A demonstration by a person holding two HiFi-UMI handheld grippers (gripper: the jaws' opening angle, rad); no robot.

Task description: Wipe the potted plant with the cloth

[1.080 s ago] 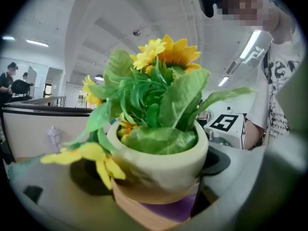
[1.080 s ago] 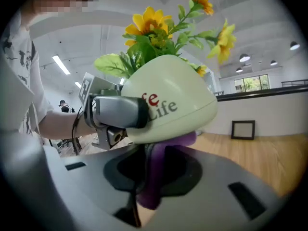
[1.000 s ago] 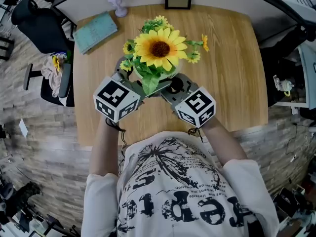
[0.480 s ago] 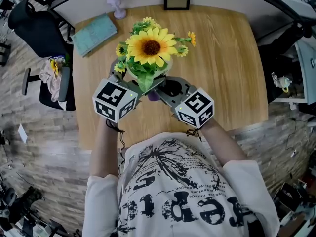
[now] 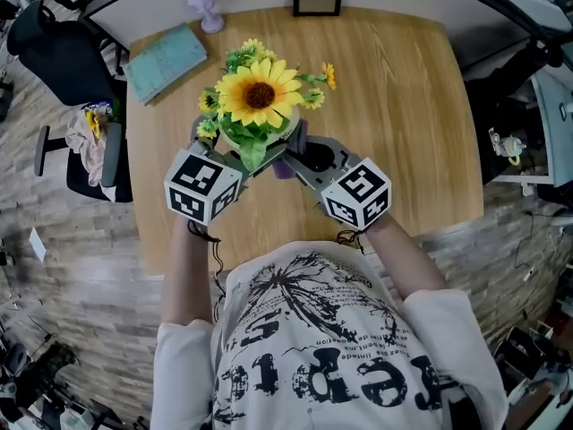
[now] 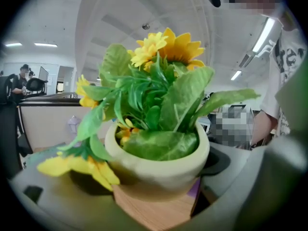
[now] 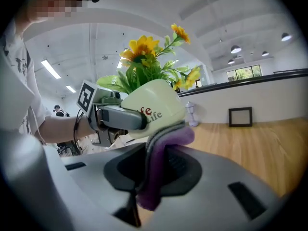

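— Where is the potted plant found?

— It is found above the near middle of the wooden surface, between the two tools. Its pale pot is clasped by the left tool. The jaws are spread wide around the pot, and one of the fingers is seen laid against the pot wall.

— And the cloth?

— The purple cloth is pinched in the right tool. Its upper fold is pressed against the lower side of the pot.

— What else is seen around?

— A teal book, a small lavender object and a picture frame are seen along the far edge, well apart from the plant. A dark chair is placed beside the surface.

— Is anything in the way?

— In the head view, the jaws of both tools are partly covered by the sunflower and its leaves. In the left gripper view, a drooping yellow flower is hung across the left jaw.
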